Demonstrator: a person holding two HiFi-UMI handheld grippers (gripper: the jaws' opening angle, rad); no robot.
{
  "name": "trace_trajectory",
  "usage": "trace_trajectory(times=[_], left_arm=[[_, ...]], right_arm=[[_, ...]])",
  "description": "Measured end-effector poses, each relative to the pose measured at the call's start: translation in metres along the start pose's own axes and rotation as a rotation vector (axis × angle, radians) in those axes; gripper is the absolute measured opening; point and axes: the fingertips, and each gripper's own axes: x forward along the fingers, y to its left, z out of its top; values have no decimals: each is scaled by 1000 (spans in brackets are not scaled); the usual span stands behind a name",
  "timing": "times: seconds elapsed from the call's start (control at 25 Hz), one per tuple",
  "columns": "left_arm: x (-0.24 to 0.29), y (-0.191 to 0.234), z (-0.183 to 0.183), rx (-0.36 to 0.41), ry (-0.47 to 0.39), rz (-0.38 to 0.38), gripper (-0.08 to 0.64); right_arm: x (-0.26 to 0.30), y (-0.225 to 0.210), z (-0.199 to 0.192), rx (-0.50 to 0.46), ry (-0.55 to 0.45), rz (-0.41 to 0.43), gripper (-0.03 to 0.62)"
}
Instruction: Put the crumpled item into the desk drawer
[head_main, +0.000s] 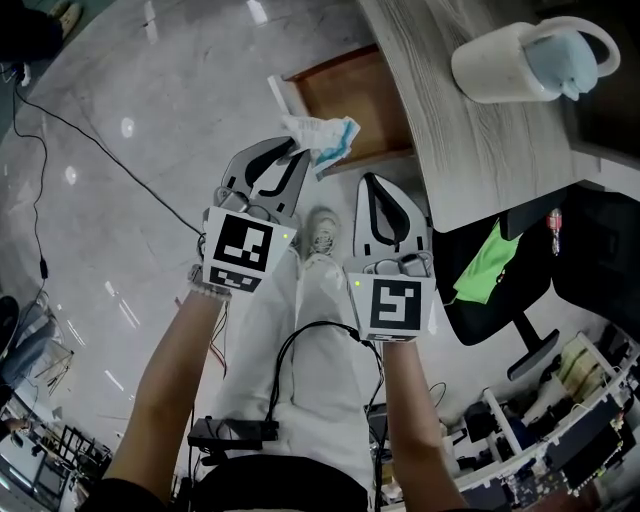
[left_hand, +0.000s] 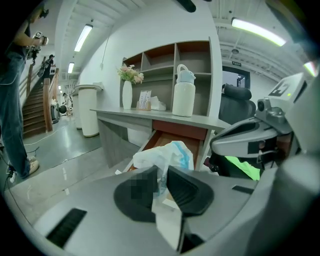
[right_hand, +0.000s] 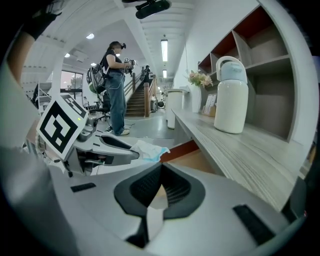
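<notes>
Left gripper (head_main: 294, 152) jaws clamped on crumpled item (head_main: 325, 138), bulk bunched beyond tips; drawer (head_main: 350, 100) open ahead. Right gripper (head_main: 370, 182) jaws together, empty. Item light, soft, possibly mask; pinch one fold, may cling on release

The drawer (head_main: 350, 100) sticks out of the desk (head_main: 470, 150), with the jug (head_main: 500, 62) on the desktop to its right. The crumpled item (head_main: 325, 140) sits between the left gripper's (head_main: 290, 152) jaws at the drawer's near edge. The right gripper (head_main: 371, 183) is just right of it and a bit nearer, with the chair (head_main: 500, 295) further right.
</notes>
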Motion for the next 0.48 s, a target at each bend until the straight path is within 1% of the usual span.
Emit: trace_trajectory(times=[0.2,0.48], left_arm=[[26,1,-8,33,19,-10,71],[53,0,-16,67,38,-28,71]], right_arm=[[6,-1,-14,-3,29,2,5],[14,-3,-20,15,34,11,5]])
